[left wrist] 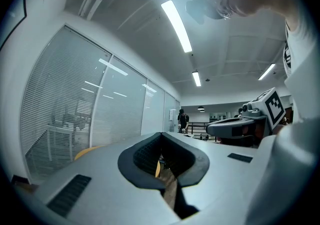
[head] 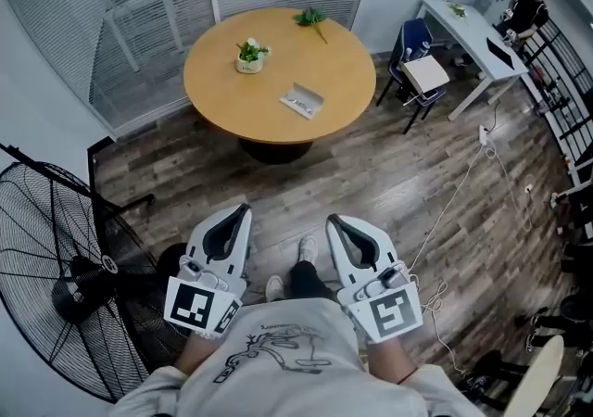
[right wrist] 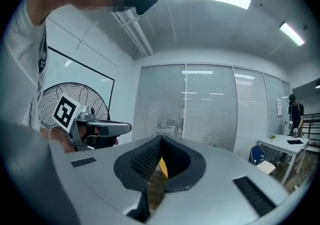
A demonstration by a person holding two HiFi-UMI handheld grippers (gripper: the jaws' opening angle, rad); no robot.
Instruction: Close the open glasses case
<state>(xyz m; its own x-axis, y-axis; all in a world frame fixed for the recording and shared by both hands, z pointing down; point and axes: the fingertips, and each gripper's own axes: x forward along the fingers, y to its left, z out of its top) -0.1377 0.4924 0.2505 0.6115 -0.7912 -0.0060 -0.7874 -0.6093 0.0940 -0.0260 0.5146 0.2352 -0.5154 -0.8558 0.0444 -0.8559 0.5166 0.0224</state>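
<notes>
Pale grey glasses case [head: 302, 100], lid open, flat on the round tan wooden bench [head: 222, 95], in its near right part, a little in from the near edge. Long axis slantwise, far-left to near-right. Contents too small to tell. Straight ahead of both tongs and well apart from them, with bare plank floor [head: 371, 183] between.

Left tongs [head: 245, 209] and right tongs [head: 332, 219] held low before the chest, tips forward. Each pair of jaws pressed together at the tips, nothing between them. Right tongs judged slightly nearer, the case lying a touch to that side of the midline.

Small white-potted green plant [head: 249, 56] beyond the case to the left, well apart. Green sprig [head: 311, 17] at the far edge. Black floor fan [head: 65, 285] close on the left, blue chair [head: 414, 44] off right of the bench. Open lane down the middle for the approach.
</notes>
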